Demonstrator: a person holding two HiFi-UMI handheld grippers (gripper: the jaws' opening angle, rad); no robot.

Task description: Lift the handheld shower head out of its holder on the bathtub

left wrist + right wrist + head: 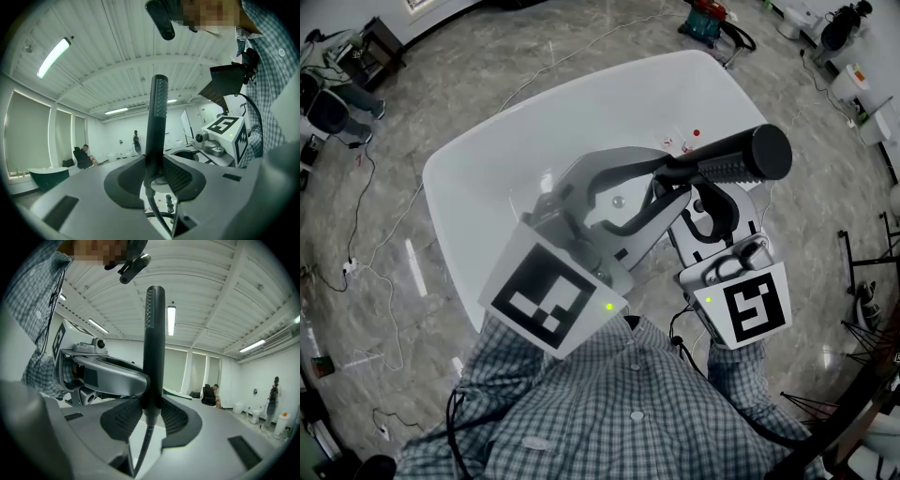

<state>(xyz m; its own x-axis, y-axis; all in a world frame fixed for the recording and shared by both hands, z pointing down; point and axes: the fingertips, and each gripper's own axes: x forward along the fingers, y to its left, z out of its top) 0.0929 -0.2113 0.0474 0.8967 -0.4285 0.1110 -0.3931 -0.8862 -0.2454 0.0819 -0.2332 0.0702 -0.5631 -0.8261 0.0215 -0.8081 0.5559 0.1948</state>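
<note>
The black handheld shower head [741,155] is lifted above the white bathtub [478,164], its ribbed end pointing up toward me. Both grippers grip its handle. My left gripper [664,178] is shut on it from the left, and my right gripper [698,192] is shut on it from the right. In the left gripper view the shower head [157,122] stands upright between the closed jaws of the left gripper [154,176], its hose [157,218] hanging below. The right gripper view shows the same wand [153,348] clamped in the right gripper [152,413]. Tap fittings [684,141] sit on the tub's far rim.
The tub stands on a grey marble floor with loose cables [366,234] to the left. A red-and-teal object [705,19] lies beyond the tub. A seated person [337,94] is at the far left, a black rack [867,309] at the right.
</note>
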